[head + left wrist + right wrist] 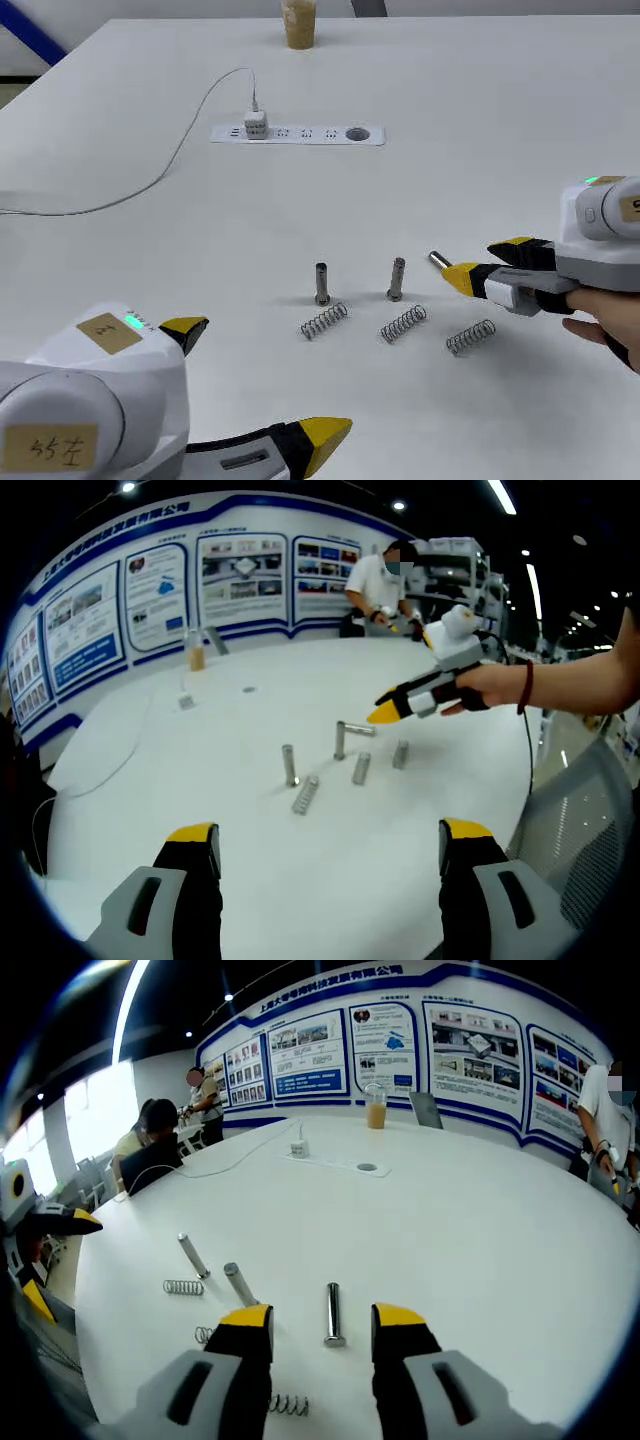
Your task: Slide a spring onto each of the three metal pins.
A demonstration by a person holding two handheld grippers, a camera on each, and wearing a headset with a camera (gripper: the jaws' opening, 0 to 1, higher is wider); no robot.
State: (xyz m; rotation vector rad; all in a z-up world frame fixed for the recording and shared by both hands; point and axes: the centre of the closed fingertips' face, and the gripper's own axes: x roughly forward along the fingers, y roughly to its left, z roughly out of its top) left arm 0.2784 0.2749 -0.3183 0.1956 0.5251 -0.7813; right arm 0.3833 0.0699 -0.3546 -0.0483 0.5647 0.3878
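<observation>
While your right gripper (490, 260) comes in low from the right side of the white table (480, 120), its yellow-tipped jaws stand apart and grasp nothing. The third pin (438, 260) lies tilted just off their tips. In the right gripper view that pin sits in the gap between the two jaws with space on either side, and whether it touches a jaw cannot be told. Two more metal pins stand upright near the table's middle, the left pin (321, 283) and the middle pin (396, 279), both bare. Three springs lie on their sides in a row just in front of the pins, on your side: the left spring (324, 320), the middle spring (403, 323) and the right spring (471, 337), each apart from the others and none on a pin. Your left gripper (255, 378) hangs at the near left corner, well apart from the pins, its jaws spread wide and holding nothing. Farther back, a white power strip (300, 134) carries a plugged-in charger (255, 123), whose cable (150, 185) trails off to the left. A cup (299, 24) of tan drink stands at the far edge.
</observation>
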